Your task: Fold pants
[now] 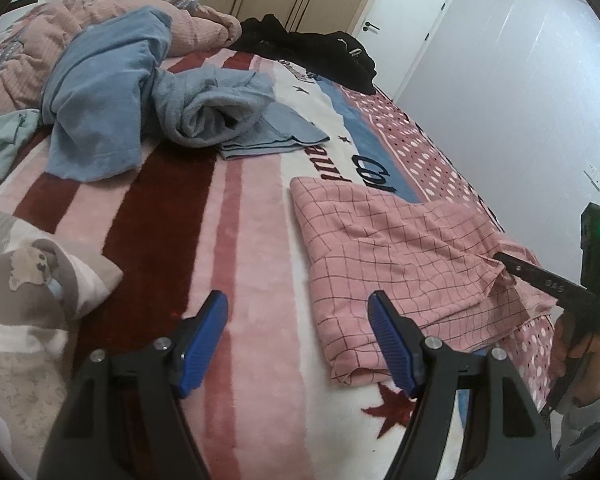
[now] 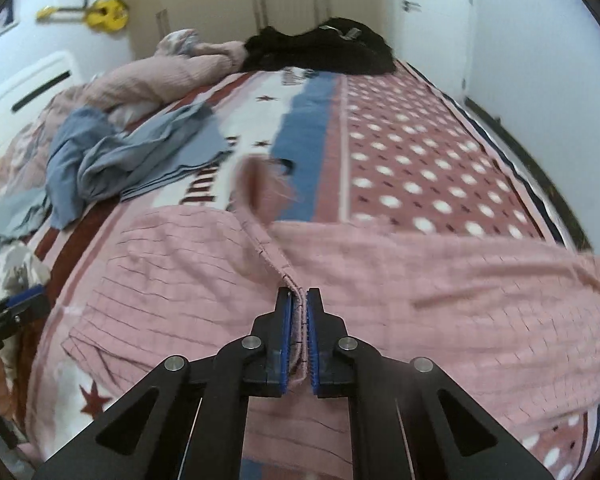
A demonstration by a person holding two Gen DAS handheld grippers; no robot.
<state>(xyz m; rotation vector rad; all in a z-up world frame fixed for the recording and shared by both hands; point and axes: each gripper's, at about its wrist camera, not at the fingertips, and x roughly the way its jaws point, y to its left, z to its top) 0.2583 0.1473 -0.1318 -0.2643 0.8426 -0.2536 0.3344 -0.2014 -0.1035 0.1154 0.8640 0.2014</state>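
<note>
Left wrist view: left gripper [image 1: 298, 338], lower centre, gapes empty over the bed [image 1: 204, 208]; pink checked pants [image 1: 400, 272] lie lower right. Right wrist view: right gripper [image 2: 299, 336], bottom centre, pinches 1 thin pants hem, which could slip free if tugged.

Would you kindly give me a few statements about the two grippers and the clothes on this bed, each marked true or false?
1. The right gripper is shut on a fold of the pink checked fabric pants. True.
2. The left gripper holds the pink pants. False: its jaws stand open over the striped plush blanket, empty.
3. The crumpled blue-grey garments lie neatly folded. False: they are bunched and loose.
4. A pile of black clothing lies at the far end of the bed. True.
5. The pink pants hang wholly off the bed. False: they lie on the blanket.
</note>
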